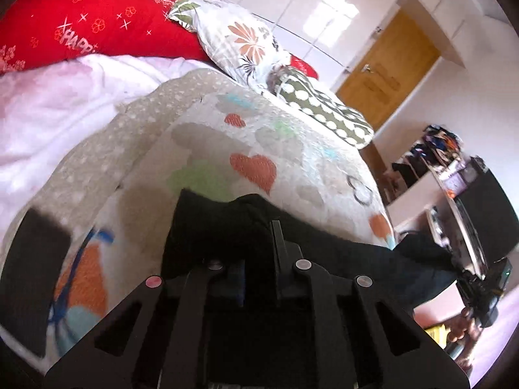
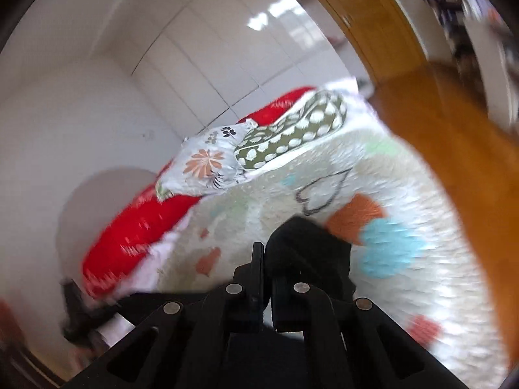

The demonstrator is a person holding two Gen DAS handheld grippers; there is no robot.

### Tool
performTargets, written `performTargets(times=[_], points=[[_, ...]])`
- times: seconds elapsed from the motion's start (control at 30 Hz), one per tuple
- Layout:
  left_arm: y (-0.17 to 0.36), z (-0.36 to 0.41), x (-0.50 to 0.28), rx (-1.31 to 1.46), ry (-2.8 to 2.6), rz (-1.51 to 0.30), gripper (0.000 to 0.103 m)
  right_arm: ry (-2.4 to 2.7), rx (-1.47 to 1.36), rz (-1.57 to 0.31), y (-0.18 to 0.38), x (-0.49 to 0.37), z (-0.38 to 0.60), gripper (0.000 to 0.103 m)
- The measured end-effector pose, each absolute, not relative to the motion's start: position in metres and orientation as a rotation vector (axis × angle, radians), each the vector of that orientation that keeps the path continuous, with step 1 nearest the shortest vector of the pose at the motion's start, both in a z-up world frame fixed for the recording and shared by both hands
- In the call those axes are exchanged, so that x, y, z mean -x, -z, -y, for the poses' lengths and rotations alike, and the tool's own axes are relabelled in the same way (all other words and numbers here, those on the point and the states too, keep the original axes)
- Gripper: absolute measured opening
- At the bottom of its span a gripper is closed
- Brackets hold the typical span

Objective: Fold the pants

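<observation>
Quilted heart-print bedspread (image 1: pixel 292 149) is lying under black pants (image 1: pixel 220 223); left gripper (image 1: pixel 259 243) is pinching them. Only the left view is showing a shelf (image 1: pixel 438 162); right gripper (image 2: pixel 269 259) is clamping a bunched fold.

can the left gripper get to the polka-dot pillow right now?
Probably not as is: the left gripper looks shut on the black pants, so it's occupied. The green polka-dot pillow lies beyond, across open heart-print bedspread, nothing blocking the path.
</observation>
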State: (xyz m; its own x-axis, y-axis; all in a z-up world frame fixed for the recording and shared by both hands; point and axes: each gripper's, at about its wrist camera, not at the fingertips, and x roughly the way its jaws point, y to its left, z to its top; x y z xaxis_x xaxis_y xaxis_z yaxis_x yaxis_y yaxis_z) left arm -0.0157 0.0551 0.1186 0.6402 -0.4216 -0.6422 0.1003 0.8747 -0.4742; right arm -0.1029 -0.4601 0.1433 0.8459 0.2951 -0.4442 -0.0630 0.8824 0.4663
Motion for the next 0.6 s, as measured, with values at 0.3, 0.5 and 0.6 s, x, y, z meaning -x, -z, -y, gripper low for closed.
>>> performTargets(times=[0.3, 0.5, 0.6], points=[[-0.034, -0.065, 0.064, 0.375, 0.191, -0.949, 0.011, -0.158, -0.432, -0.850, -0.032, 0.173, 0.435, 0.003], [-0.057, -0.062, 0.076, 0.367, 0.212, -0.893, 0.011, -0.137, -0.439, -0.787, -0.052, 0.182, 0.443, 0.003], [-0.051, -0.064, 0.085, 0.349, 0.199, -0.899, 0.011, -0.138, -0.428, -0.787, -0.053, 0.188, 0.441, 0.003]])
